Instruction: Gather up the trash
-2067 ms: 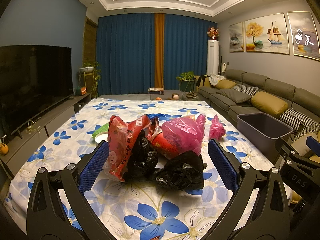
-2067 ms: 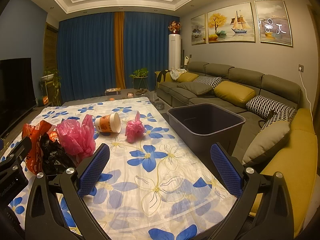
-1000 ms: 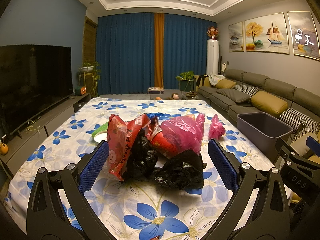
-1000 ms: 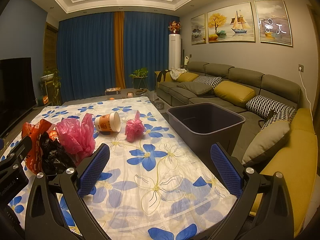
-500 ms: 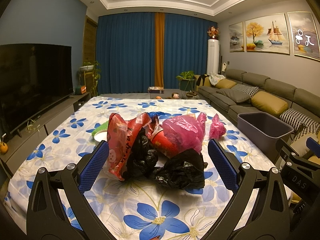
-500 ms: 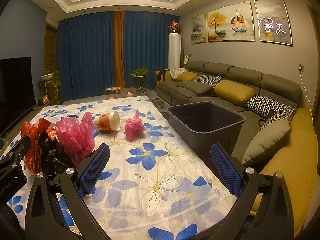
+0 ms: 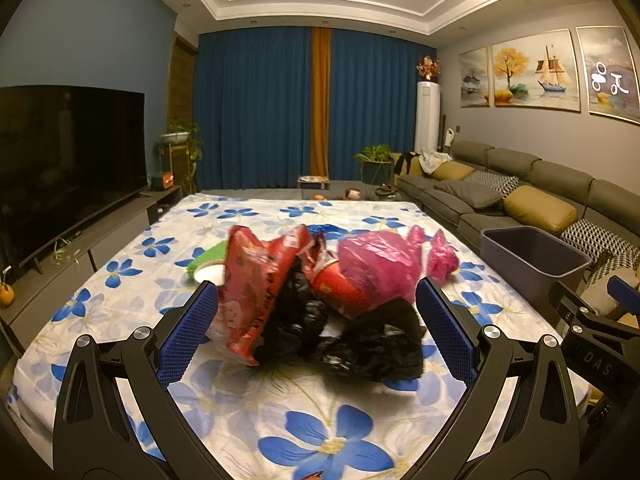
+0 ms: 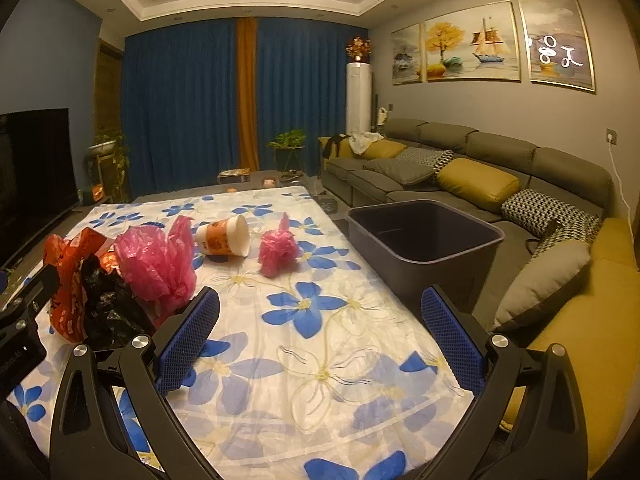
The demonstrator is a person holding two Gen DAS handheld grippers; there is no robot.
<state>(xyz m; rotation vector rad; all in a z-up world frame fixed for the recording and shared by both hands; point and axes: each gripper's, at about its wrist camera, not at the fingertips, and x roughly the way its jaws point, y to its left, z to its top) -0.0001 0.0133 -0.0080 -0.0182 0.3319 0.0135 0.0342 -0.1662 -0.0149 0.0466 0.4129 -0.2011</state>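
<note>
My left claw (image 7: 316,332) is spread wide with nothing in it, its blue pads flanking the trash pile just ahead: a black bag (image 7: 376,344) nearest, a red snack wrapper (image 7: 252,280) toward my left pad, a big pink bag (image 7: 380,268) behind. Beyond the left pad a green-rimmed lid (image 7: 206,262) peeks out. The flowered tablecloth (image 7: 320,432) under the claw is bare up to the pile.

My right claw (image 8: 320,340) is likewise released and empty, above open cloth. Ahead and left of it a paper cup (image 8: 224,236) lies on its side beside a small pink bag (image 8: 278,250); further left sits the same pile. Just ahead of the right pad the table edge drops off, and the grey bin (image 8: 424,240) stands there, mouth open, between table and sofa (image 8: 500,168). Nothing lies between this claw and the bin.
</note>
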